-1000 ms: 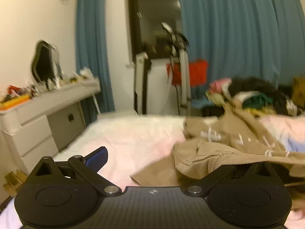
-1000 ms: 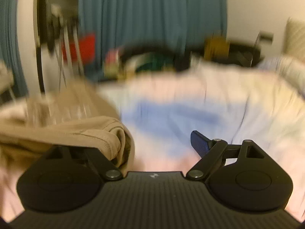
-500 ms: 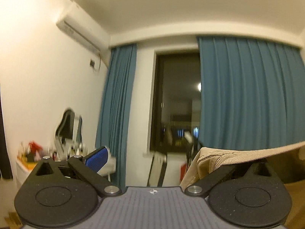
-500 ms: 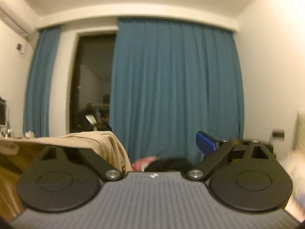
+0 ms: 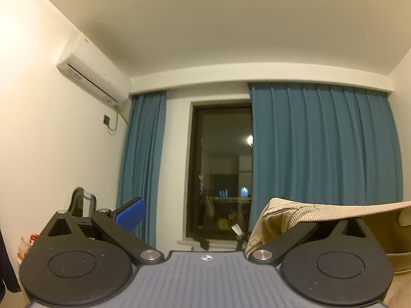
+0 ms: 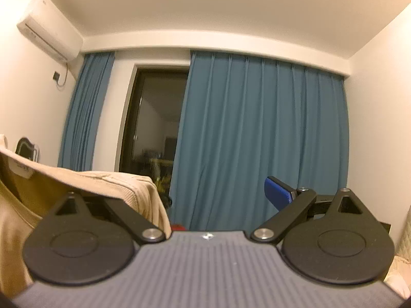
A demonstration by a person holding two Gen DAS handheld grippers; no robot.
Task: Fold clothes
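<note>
Both claws point up at the ceiling and far wall. My left gripper point(image 5: 203, 214) stands spread wide: its blue pad point(image 5: 130, 214) is bare on the left, while the tan garment point(image 5: 295, 211) drapes over the right finger and hides its tip, so the cloth hangs on that finger and nothing is pinched. My right gripper point(image 6: 215, 192) mirrors it, spread too, with its blue pad point(image 6: 278, 192) bare on the right and the same garment point(image 6: 123, 184) laid over the left finger, covering it. Between the two claws the cloth stretches taut, its ribbed top edge running off toward the other claw in each view. Beyond I see blue curtains point(image 5: 321, 143), a dark window point(image 5: 221, 169) and an air conditioner point(image 5: 90, 69) high on the left wall.
</note>
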